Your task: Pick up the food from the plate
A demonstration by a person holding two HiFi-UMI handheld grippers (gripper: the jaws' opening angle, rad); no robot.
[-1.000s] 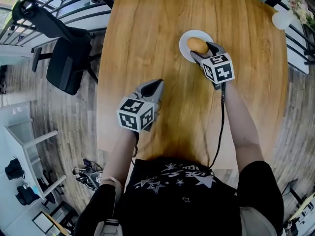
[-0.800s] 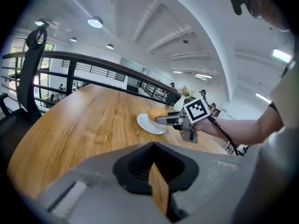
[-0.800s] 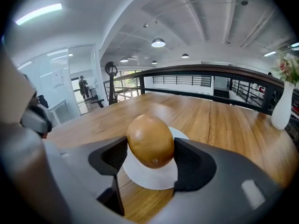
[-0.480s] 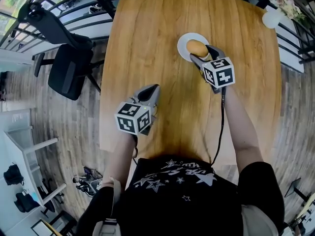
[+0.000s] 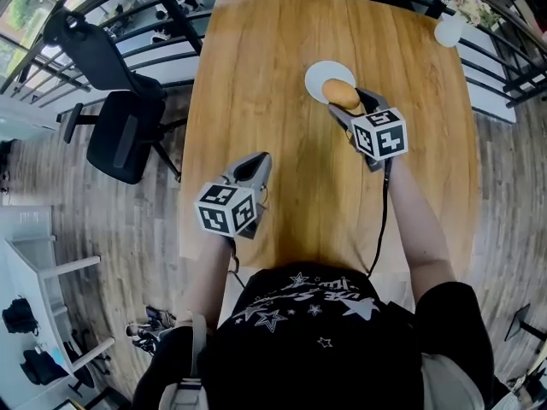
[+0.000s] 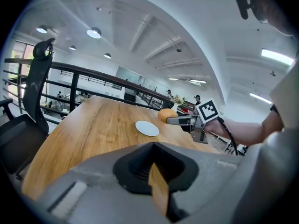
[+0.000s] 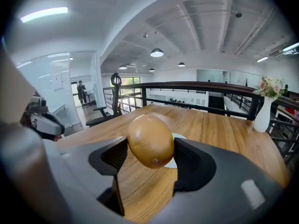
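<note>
1. At my 1 o'clock on the long light-brown wooden desk [image 5: 256, 75], the right tongs [image 5: 344, 101] are pinching the brown, egg-shaped piece of food [image 5: 342, 93].
2. From the right gripper view I see that food [image 7: 150, 140] squeezed between the two dark pads, one on each side. It sits across the tongs [image 7: 151, 148], with its smooth skin facing the camera.
3. The small round white plate [image 5: 323, 73] lies bare on the desk, just off the food at its 11 o'clock in the head view.
4. In the left gripper view the food [image 6: 166, 115] hangs clear above the wood. The plate [image 6: 147, 128] lies flat below it at about 8 o'clock, and the two do not touch.
5. In the right gripper view a sliver of the plate [image 7: 179, 136] shows behind the food.
6. The left tongs [image 5: 259, 162] hover over the near part of the desk at my 11 o'clock, well apart from the plate.
7. Its own view shows the left tongs [image 6: 154, 146] pressed together at the tips with nothing between them.
8. A black office chair [image 5: 124, 131] stands on the plank floor off the desk's edge at 9 o'clock.
9. A white vase with flowers [image 5: 449, 28] stands at the desk's far corner, at 2 o'clock.
</note>
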